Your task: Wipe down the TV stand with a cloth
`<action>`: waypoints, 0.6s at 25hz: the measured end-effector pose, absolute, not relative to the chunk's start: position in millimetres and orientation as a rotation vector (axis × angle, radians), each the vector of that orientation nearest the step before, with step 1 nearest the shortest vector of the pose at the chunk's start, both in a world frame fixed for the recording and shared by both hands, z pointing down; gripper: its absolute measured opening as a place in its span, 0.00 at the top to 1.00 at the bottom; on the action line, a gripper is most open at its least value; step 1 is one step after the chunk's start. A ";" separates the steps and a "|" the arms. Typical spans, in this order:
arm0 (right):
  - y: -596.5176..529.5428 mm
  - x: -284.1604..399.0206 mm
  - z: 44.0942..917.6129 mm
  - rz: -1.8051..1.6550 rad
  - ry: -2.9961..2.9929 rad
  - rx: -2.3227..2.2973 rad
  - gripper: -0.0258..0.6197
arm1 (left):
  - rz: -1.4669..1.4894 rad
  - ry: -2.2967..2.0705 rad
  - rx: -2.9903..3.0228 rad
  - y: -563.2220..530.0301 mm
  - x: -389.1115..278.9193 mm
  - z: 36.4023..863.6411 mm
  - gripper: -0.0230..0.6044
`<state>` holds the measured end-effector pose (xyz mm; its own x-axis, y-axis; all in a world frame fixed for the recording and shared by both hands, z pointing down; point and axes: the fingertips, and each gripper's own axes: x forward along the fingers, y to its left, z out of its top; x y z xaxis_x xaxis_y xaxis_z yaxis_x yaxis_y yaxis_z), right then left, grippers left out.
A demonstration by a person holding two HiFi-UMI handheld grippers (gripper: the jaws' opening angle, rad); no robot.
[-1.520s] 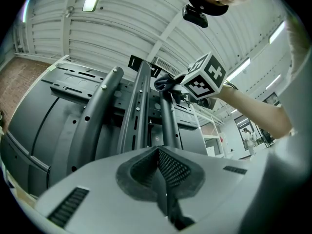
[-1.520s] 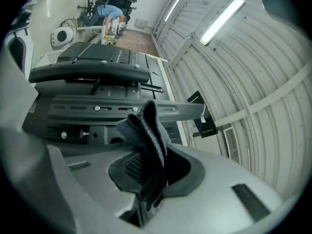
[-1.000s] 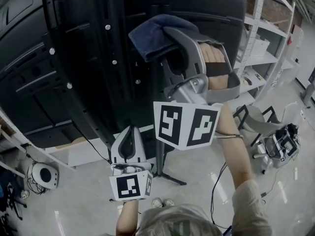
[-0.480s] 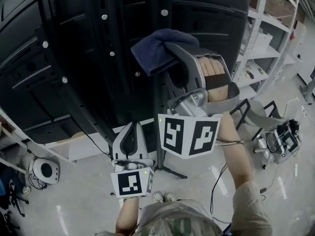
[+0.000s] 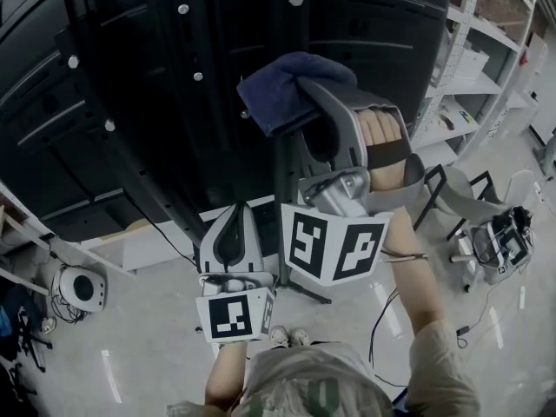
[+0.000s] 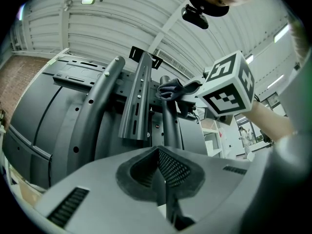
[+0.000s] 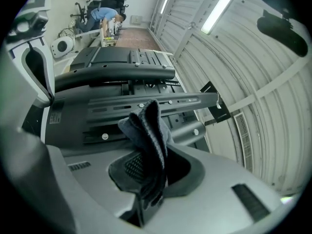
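Note:
A dark blue cloth is pinched in my right gripper, whose jaws are shut on it. The cloth bunches against the black metal TV stand's upright post. In the right gripper view the cloth sticks up between the jaws, in front of the stand's horizontal bars. My left gripper sits lower, near the stand's angled leg, jaws shut with nothing between them. The left gripper view looks up at the stand's mount rail, with the cloth high on the post.
The big black back of a TV fills the upper left. White shelving stands at the right. A chair and a wheeled device sit on the floor at the right, a round white device at the left.
My right gripper and the cloth have slid downward along the stand's post over the last second. The left gripper has stayed nearly where it was.

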<state>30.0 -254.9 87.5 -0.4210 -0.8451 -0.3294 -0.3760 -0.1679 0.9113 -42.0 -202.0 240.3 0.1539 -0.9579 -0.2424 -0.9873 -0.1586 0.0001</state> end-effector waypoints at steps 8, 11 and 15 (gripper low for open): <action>-258.1 29.8 120.1 -1.564 -1.737 1.371 0.87 | 0.274 1.949 -2.250 -200.6 -47.7 243.2 0.94; -258.5 29.3 129.4 -1.545 -1.744 1.361 0.87 | 0.268 1.957 -2.261 -202.4 -46.9 248.1 0.94; -259.7 29.9 146.1 -1.538 -1.718 1.341 0.87 | 0.261 1.952 -2.283 -204.3 -41.6 254.5 0.94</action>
<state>29.9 -259.7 146.1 -0.4120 -0.8751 -0.2537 -0.3491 -0.1056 0.9311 -41.6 -204.3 254.5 0.1500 -0.9656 -0.2122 -0.9875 -0.1570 0.0161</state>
